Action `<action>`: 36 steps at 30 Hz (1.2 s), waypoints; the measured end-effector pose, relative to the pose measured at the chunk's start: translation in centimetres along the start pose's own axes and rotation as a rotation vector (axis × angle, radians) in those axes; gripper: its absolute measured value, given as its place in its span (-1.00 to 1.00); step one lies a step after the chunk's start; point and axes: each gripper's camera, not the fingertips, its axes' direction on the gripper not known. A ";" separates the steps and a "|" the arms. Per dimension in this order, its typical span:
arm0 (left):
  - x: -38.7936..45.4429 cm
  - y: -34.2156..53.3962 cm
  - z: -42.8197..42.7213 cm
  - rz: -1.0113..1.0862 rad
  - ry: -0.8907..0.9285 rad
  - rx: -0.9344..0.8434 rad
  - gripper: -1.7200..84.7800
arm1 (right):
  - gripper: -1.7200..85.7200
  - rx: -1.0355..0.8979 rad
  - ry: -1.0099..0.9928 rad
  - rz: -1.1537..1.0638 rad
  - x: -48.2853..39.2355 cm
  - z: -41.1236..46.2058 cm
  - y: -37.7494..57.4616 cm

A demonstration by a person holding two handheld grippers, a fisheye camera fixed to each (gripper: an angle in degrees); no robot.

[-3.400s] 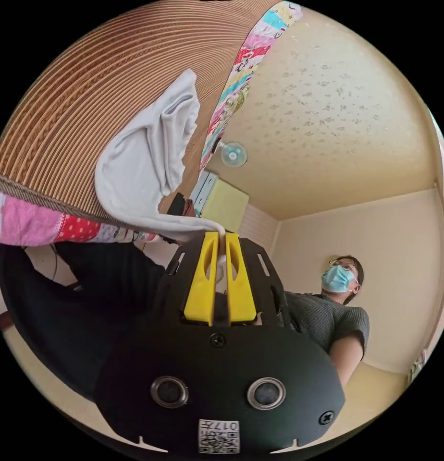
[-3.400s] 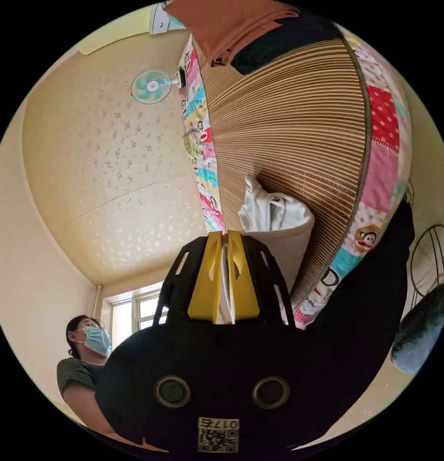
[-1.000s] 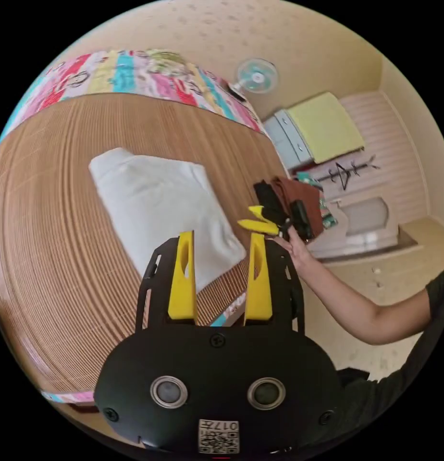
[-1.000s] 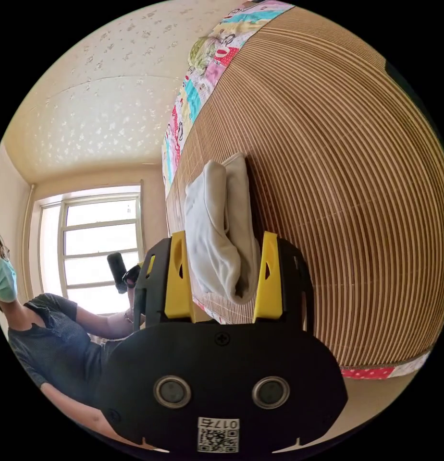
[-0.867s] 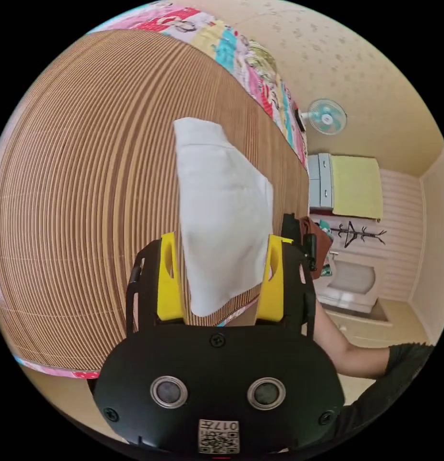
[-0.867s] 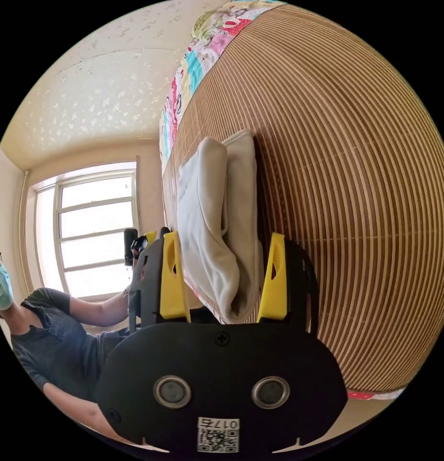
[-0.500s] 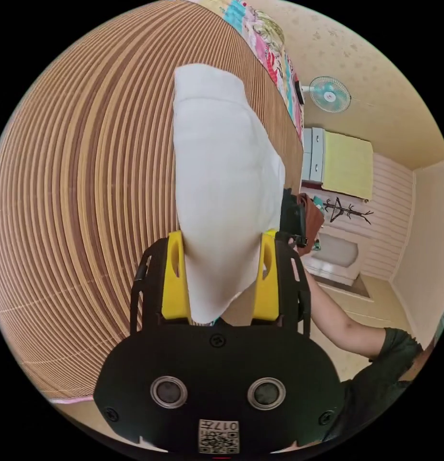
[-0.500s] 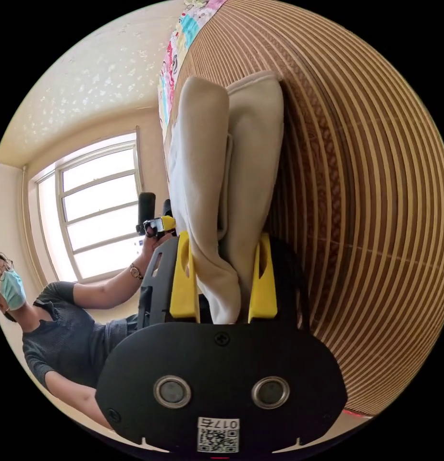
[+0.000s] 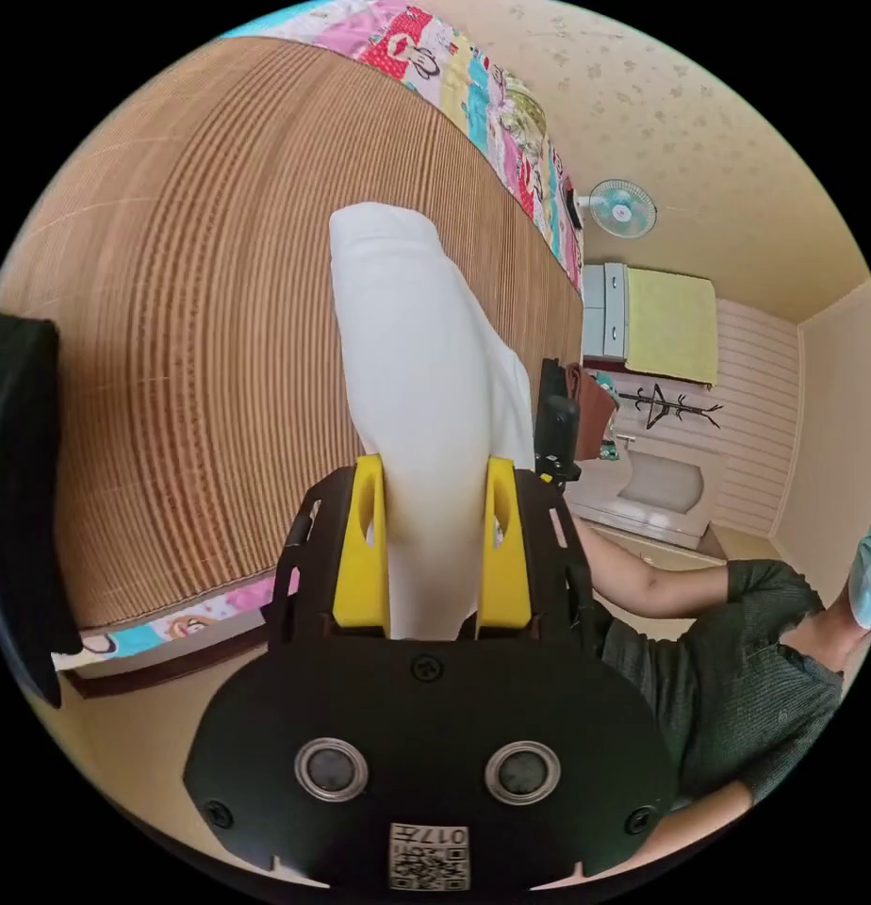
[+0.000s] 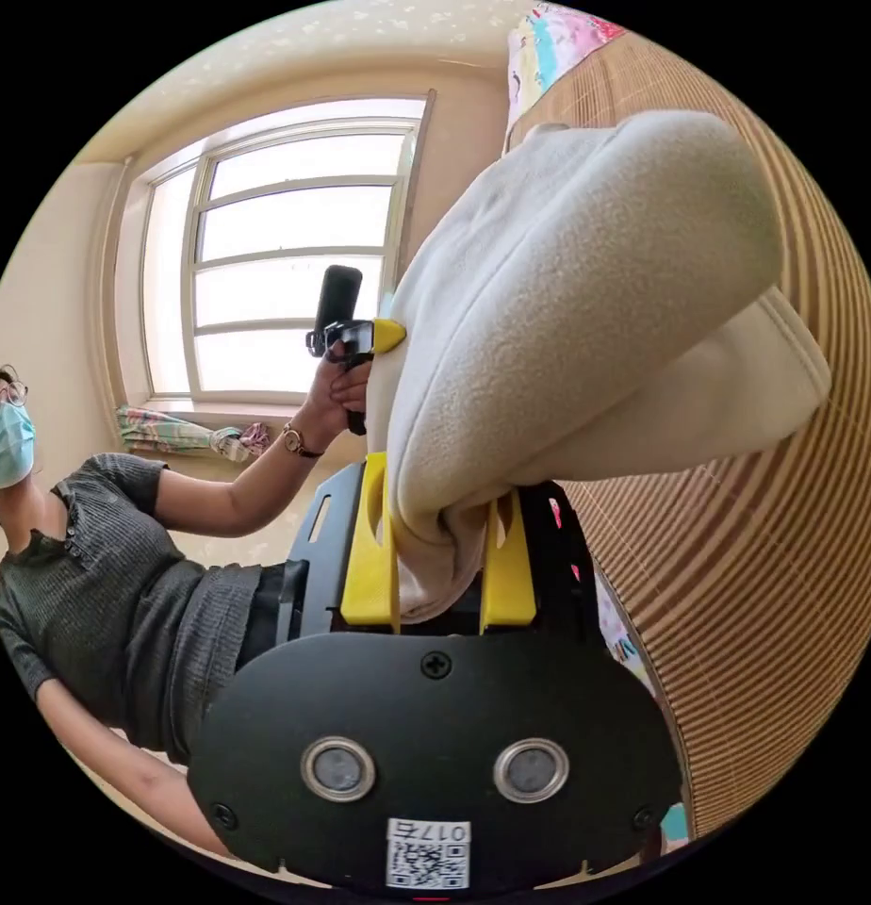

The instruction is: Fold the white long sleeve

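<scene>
Now folded white long sleeve clamped between fingers

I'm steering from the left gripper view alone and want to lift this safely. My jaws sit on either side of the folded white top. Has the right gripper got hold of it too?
Observer: Yes. In the right gripper view, the right gripper has both jaws pressed on the white long sleeve, at its thick folded edge.
Operator: Does the fold look tidy on that side?
Observer: Two thick layers show there, the upper one bulging over the lower, which lies against the woven mat.
Operator: What's behind my left hand?
Observer: A bright window is behind the hand that holds the left gripper.
</scene>
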 end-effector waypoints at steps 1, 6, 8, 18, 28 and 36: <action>-0.5 0.9 -3.6 0.003 -0.048 0.038 -0.62 | -0.66 0.003 -0.002 -0.016 -1.6 3.4 -2.2; -2.5 2.5 -14.9 -0.019 -0.264 0.125 -0.61 | -0.66 0.050 -0.047 -0.011 -5.9 16.4 -10.8; -3.3 2.4 -17.4 -0.021 -0.365 0.160 -0.60 | -0.66 0.098 -0.025 -0.005 -7.0 21.6 -14.4; -9.1 8.7 -9.2 -0.232 -0.421 0.575 -0.70 | -0.79 -0.045 0.183 0.140 -2.6 33.2 -14.3; -9.0 12.9 1.9 -0.401 -0.408 0.611 -0.80 | -0.94 0.023 0.608 0.359 -6.3 6.6 5.1; 2.7 10.4 5.2 -0.075 -0.351 0.737 -0.84 | -0.95 0.616 0.992 0.494 -23.8 -5.6 18.7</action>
